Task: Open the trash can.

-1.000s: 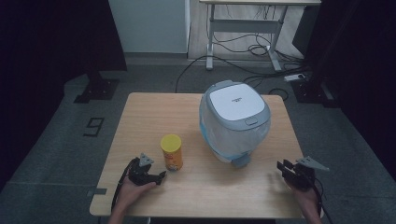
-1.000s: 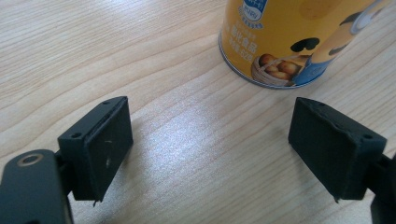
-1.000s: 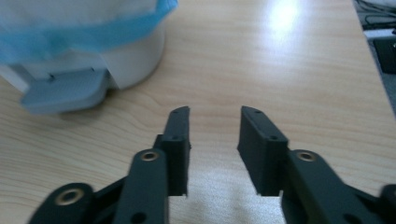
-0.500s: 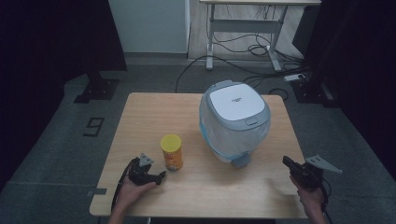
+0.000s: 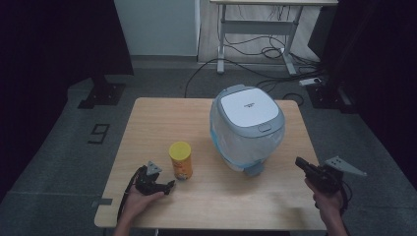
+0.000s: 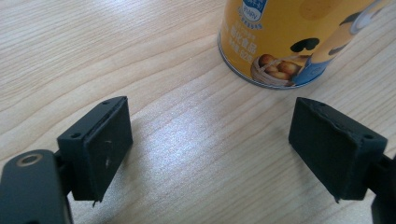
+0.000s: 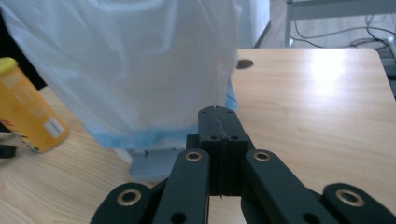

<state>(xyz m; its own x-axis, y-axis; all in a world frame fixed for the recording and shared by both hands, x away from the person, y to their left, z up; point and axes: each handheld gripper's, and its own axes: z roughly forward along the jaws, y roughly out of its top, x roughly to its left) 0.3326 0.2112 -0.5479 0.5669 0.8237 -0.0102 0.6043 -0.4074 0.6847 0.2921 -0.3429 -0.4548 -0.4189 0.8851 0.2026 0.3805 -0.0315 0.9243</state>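
**Can grab: take it mid-body**

My left tongs (image 6: 210, 140) are spread, just short of the yellow snack can (image 5: 180, 160), upright near-left on the bench (image 5: 162, 118). Likely light, stiff, slick; squeeze gently at mid-height. Right tongs (image 7: 218, 122) pressed together, empty, near the wrapped rice cooker (image 5: 247, 127).

The high view looks forward and down on the whole table (image 5: 147, 113). Each gripper view sits low and close, and both share the yellow can (image 6: 299, 37).
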